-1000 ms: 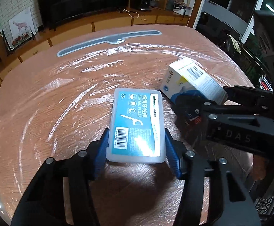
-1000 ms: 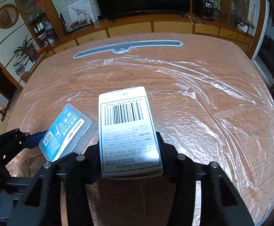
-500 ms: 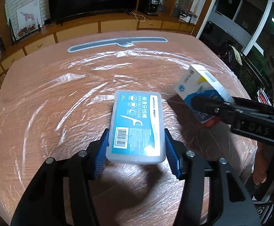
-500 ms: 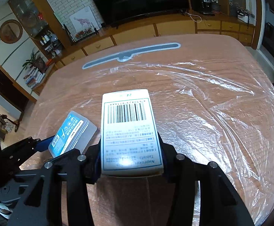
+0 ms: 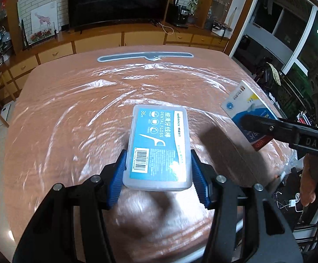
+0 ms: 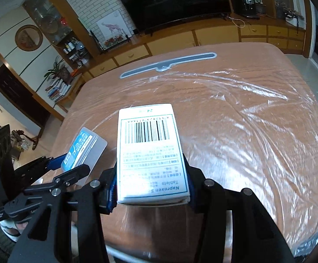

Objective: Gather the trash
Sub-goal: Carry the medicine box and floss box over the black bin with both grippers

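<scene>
Both grippers hold trash above the bench

Left gripper, jaws clenched on the dental floss case; right gripper grasps the tablet box, both lifted clear over the film-covered bench.

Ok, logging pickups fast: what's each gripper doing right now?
Left gripper: shut on the floss case.
Right gripper: shut on the tablet box.
</scene>
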`<state>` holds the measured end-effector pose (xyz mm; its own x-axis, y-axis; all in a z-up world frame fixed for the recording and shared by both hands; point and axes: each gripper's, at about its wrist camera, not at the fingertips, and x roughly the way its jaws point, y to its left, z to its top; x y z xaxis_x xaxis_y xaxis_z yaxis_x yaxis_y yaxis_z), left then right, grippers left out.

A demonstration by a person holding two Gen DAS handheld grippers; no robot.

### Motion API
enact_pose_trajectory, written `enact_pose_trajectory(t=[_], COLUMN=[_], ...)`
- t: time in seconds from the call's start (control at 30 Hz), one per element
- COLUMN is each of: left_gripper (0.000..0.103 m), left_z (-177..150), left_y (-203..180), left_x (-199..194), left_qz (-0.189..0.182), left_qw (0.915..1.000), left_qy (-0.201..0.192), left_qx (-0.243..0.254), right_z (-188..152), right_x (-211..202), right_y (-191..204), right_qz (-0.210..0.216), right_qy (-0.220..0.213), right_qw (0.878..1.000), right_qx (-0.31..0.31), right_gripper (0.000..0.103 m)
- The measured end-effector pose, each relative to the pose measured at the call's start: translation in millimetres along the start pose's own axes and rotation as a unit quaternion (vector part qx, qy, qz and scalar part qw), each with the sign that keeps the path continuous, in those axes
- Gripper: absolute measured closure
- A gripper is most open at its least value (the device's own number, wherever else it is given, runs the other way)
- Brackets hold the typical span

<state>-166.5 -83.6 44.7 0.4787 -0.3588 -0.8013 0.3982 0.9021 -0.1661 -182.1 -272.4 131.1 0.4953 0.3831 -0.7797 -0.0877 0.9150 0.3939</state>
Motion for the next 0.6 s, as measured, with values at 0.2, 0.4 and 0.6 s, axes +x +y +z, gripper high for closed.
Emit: enact_pose_trajectory(t=[0.2,0.4,0.6], left_gripper=[0.047,0.047,0.047], left_z=[-23,-47,-75], left_y=[-13,-28,-47], left_x=[-25,-48,-65], left_qz=[0.003,-0.012,-0.029], left_qw=[0.9999,0.9996,0.999], left_qy=[-0.011,-0.02,-0.019], left_qx=[0.009,0.017,0.029], right_z=[-29,-62,-91], right_x=[-25,-51,-65], right_y=[5,16,25], right_qz=[0.017,0.043,0.061], right_qy=[0.01,0.026,0.043], right_qw=[1.0,0.998,0.995], right_qx=[-0.015,-0.043,-0.072], right_gripper=[0.056,0.056,0.056])
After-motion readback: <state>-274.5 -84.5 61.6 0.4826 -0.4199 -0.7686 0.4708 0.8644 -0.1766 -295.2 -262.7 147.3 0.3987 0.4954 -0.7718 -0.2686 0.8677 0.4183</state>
